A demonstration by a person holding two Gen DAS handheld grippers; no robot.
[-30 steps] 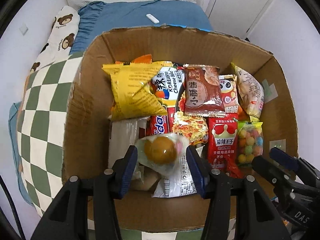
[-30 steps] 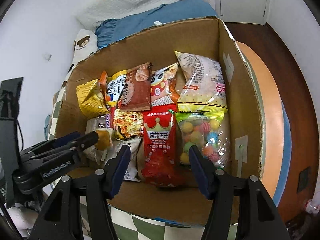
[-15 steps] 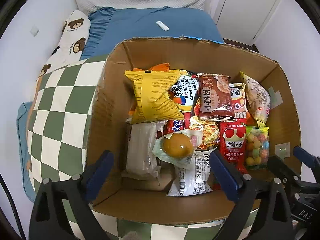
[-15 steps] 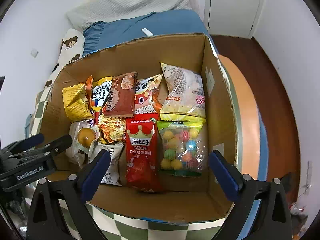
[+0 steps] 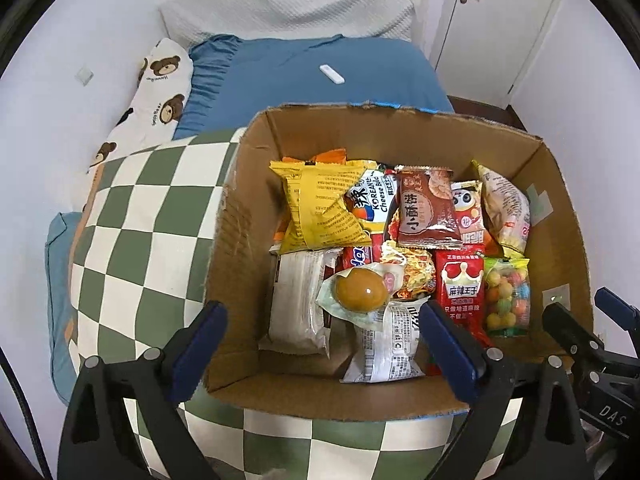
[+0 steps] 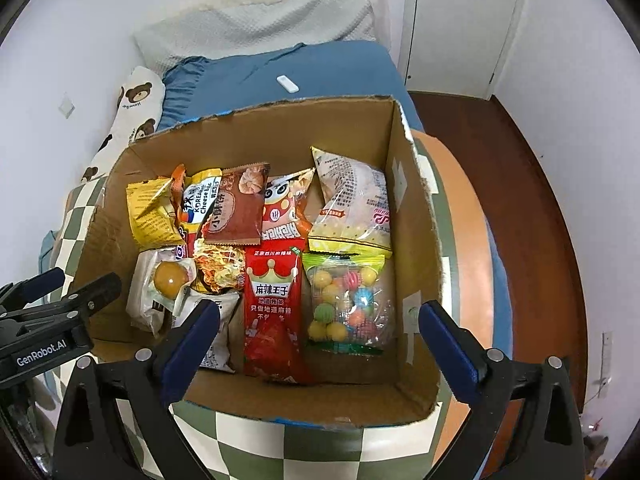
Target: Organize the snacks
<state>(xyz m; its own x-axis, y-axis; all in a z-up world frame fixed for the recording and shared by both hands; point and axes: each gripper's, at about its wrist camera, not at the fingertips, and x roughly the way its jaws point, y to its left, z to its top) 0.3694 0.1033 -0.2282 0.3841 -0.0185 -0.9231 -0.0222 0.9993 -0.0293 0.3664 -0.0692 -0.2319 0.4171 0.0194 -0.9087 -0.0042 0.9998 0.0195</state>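
Observation:
A cardboard box (image 5: pixel 236 248) (image 6: pixel 416 216) holds several snack packs. A clear pack with a brown egg (image 5: pixel 360 290) (image 6: pixel 170 276) lies on top near the front left. A red spicy strip pack (image 5: pixel 460 286) (image 6: pixel 274 312), a bag of coloured candy balls (image 5: pixel 506 296) (image 6: pixel 346 300), a yellow bag (image 5: pixel 320 204) (image 6: pixel 150 212) and a brown biscuit pack (image 5: pixel 426 210) (image 6: pixel 238 208) lie inside. My left gripper (image 5: pixel 322 344) is open and empty above the box's front edge. My right gripper (image 6: pixel 318 344) is open and empty above the front right of the box.
The box sits on a green and white checked cushion (image 5: pixel 132 220) (image 6: pixel 288 448) on a bed with a blue sheet (image 5: pixel 304 76) (image 6: pixel 320 68). A bear-print pillow (image 5: pixel 148 100) lies at the left. A white remote (image 5: pixel 331 73) lies on the sheet. A wooden floor (image 6: pixel 552 208) is at the right.
Both grippers opened wide and drew back and up from the box. The left gripper let go of the egg pack, which now rests on the other snacks.

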